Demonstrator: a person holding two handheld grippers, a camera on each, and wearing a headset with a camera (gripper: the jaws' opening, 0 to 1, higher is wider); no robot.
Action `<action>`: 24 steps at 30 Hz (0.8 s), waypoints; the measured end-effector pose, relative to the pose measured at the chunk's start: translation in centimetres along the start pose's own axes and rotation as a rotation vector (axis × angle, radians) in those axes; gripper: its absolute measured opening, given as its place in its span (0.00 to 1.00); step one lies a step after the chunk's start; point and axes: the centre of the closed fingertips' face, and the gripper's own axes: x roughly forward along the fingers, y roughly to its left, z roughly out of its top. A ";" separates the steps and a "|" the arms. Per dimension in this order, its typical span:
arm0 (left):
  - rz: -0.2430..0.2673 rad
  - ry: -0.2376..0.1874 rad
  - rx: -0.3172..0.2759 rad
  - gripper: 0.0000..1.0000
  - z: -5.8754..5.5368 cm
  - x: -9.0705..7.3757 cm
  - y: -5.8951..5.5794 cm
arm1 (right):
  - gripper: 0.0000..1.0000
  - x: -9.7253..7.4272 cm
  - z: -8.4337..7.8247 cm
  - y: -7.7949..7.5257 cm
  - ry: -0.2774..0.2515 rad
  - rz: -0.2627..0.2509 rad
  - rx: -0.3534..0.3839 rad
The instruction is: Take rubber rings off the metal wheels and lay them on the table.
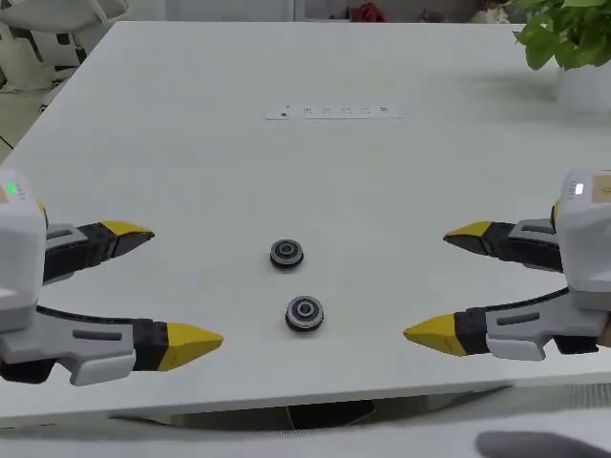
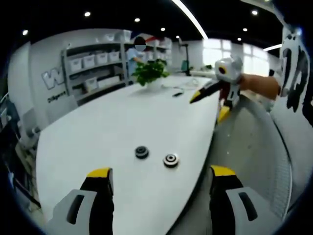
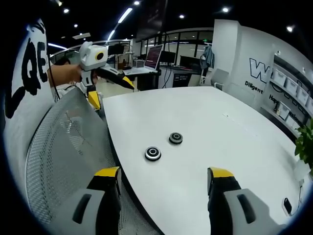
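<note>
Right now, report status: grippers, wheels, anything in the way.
Both open, empty: left gripper, right gripper. The near wheel and far wheel on table between them, untouched, rings apparently on. Nothing blocking the approach.

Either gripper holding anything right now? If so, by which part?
Nothing held. Left gripper and right gripper are both open, apart from the far wheel and near wheel on the table.
</note>
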 end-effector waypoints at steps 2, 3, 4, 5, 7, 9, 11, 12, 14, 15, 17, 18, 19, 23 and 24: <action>0.000 0.001 0.000 0.81 0.0 0.0 0.0 | 0.68 0.0 0.0 0.0 0.000 0.001 -0.001; -0.001 0.001 0.000 0.81 0.0 0.0 0.0 | 0.68 0.0 0.1 0.0 0.001 0.002 -0.002; -0.001 0.002 0.000 0.81 0.0 0.0 0.0 | 0.68 0.0 0.1 0.0 0.002 0.003 -0.004; -0.002 0.003 0.001 0.81 0.0 0.1 0.0 | 0.68 0.0 0.1 0.0 0.002 0.003 -0.005; -0.004 0.005 0.004 0.81 0.0 0.1 0.1 | 0.68 0.1 0.1 -0.1 0.002 0.004 -0.008; -0.005 0.006 0.005 0.81 0.0 0.2 0.1 | 0.68 0.1 0.2 -0.1 0.002 0.005 -0.009; -0.006 0.005 0.006 0.81 0.1 0.2 0.2 | 0.68 0.1 0.2 -0.2 0.001 0.005 -0.010; -0.006 0.005 0.007 0.81 0.2 0.2 0.2 | 0.68 0.1 0.2 -0.2 0.001 0.006 -0.010; -0.008 0.005 0.008 0.81 0.2 0.3 0.3 | 0.68 0.2 0.3 -0.3 0.001 0.007 -0.013; -0.009 0.005 0.007 0.81 0.3 0.4 0.3 | 0.68 0.2 0.4 -0.3 0.002 0.008 -0.014; -0.013 0.010 0.010 0.81 0.2 0.4 0.3 | 0.68 0.2 0.4 -0.3 0.003 0.010 -0.017; -0.013 0.011 0.011 0.81 0.2 0.5 0.4 | 0.68 0.3 0.4 -0.3 0.003 0.010 -0.019; -0.013 0.012 0.011 0.81 0.2 0.5 0.4 | 0.68 0.3 0.5 -0.4 0.003 0.010 -0.021; -0.015 0.012 0.014 0.81 0.3 0.6 0.4 | 0.68 0.4 0.8 -0.5 0.000 0.012 -0.029; -0.016 0.013 0.016 0.81 0.3 0.7 0.5 | 0.68 0.5 0.9 -0.6 -0.002 0.012 -0.031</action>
